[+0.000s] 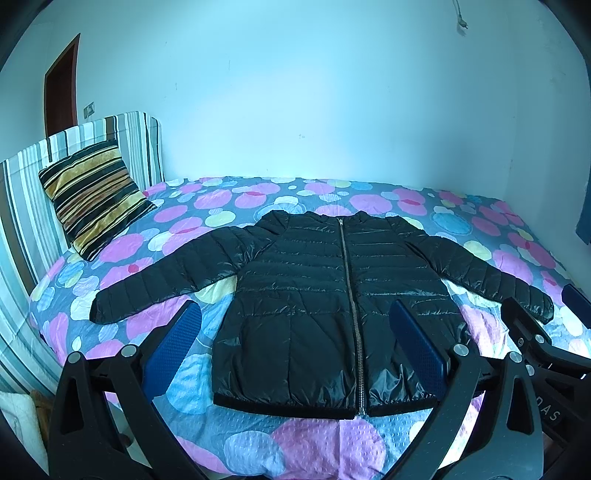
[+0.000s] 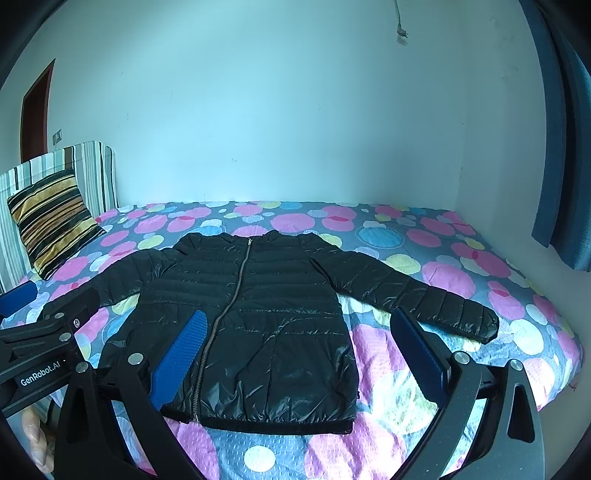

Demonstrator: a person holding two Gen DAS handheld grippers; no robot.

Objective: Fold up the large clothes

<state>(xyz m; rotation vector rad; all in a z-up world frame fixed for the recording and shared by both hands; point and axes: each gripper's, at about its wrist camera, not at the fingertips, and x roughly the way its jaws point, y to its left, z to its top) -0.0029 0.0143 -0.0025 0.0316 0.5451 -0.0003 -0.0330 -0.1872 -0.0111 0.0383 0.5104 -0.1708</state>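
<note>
Bed [image 1: 317, 439] with spotted cover; pillow [image 1: 94, 197] at head. Jacket [image 1: 325, 314] flat mid-bed, zipped, sleeves spread — nothing folded yet, all folds left. Left gripper [image 1: 295, 347], right gripper [image 2: 295, 350] above near hem — jaws wide, empty.

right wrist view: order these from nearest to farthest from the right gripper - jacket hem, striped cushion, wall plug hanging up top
From the right gripper:
1. Jacket hem, just below and between the open fingers, at the bed's near edge.
2. Striped cushion, far left, against the striped headboard.
3. Wall plug, high on the back wall, beyond the bed.
</note>
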